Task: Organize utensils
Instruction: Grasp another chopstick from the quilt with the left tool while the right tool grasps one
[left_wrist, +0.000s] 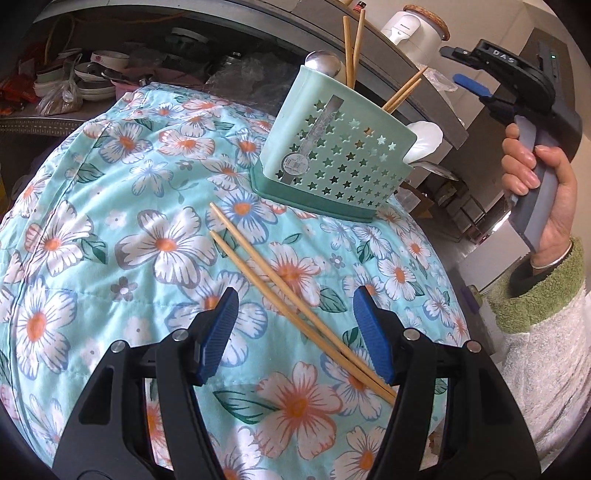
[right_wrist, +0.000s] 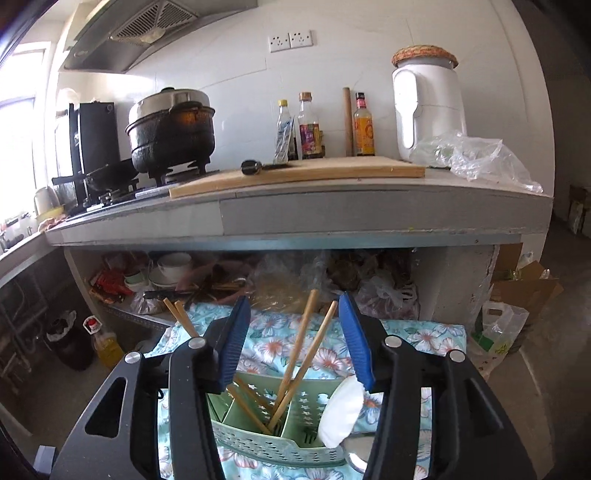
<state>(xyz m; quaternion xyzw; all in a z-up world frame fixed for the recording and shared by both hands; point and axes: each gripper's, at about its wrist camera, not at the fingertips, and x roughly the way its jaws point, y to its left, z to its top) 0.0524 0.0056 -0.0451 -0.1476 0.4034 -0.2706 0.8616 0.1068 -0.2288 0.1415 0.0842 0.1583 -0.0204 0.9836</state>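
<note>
A grey counter (right_wrist: 369, 210) runs along a white tiled wall (right_wrist: 221, 66) carrying two sockets (right_wrist: 290, 40). At the counter's left end a black pot (right_wrist: 171, 129) sits on a gas stove (right_wrist: 147, 184) beneath a range hood (right_wrist: 140, 29). Daylight enters through a window (right_wrist: 18, 110) at far left. The floor (right_wrist: 546, 369) is bare concrete.

Matt wooden chopsticks (left_wrist: 291, 299) lie on soft printed cloth (left_wrist: 110, 221) beside a smooth perforated plastic holder (left_wrist: 332, 158)
</note>
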